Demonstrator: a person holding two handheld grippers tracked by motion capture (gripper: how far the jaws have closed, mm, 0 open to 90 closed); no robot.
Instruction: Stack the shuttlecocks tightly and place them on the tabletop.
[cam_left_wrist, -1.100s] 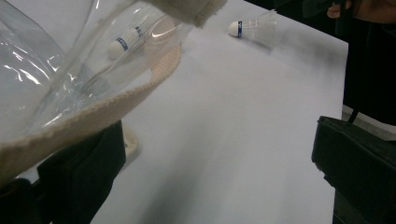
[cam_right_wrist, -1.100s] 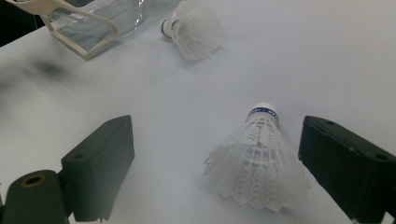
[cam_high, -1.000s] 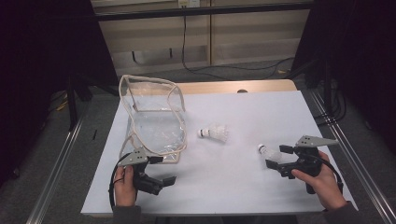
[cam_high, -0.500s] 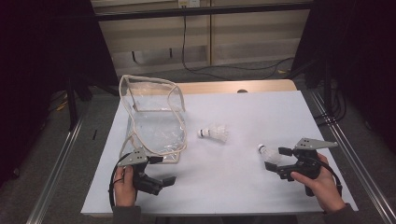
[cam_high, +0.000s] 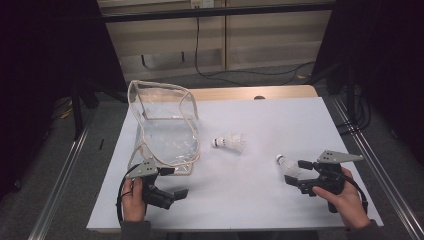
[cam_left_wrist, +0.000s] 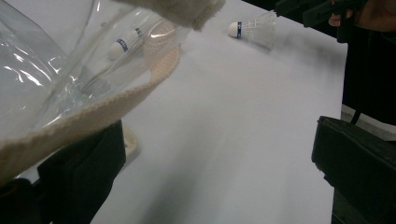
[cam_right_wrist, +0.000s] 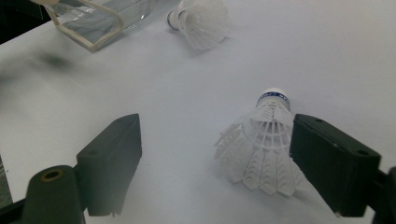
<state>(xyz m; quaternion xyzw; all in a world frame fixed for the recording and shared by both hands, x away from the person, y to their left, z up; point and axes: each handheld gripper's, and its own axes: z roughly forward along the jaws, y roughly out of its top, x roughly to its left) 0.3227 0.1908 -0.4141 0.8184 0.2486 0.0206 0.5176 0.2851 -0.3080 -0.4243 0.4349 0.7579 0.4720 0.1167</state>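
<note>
A white shuttlecock lies on the white table between the jaws of my right gripper. Its feathers rest against the right jaw while the left jaw stands well off, so the gripper is open; its jaws have just been closing. A second shuttlecock lies mid-table. My left gripper is open at the near corner of a clear bag with beige trim. The trim drapes over its left jaw.
The bag stands open on the table's left half, its mouth sagging. Seen from the left gripper view, the mid-table shuttlecock shows through the clear plastic. Metal rails run along both table sides. A wooden board edge lies behind the table.
The right gripper's jaws have narrowed a little around the near shuttlecock. Both hands and the bag have kept their places.
</note>
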